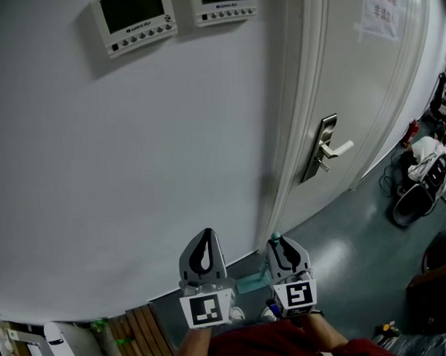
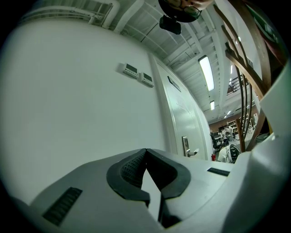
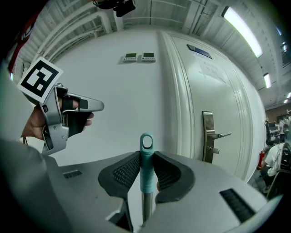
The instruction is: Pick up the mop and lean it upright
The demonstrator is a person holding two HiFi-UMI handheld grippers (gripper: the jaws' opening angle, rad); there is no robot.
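Mop handle (image 3: 146, 142) runs upright just left of the door frame (image 3: 175, 100), its teal grip pinched below the hang loop by the right claw (image 3: 146, 159); the left claw (image 2: 146, 152), pressed together and empty, sits farther left of that frame.

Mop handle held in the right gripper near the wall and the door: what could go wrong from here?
1. The right gripper grips only the top end of the mop handle, so the unseen lower part may swing.
2. The wall looks smooth; a leaned handle could slide toward the door and fall.
3. The left gripper is shut and empty, so it could not steady the handle quickly.
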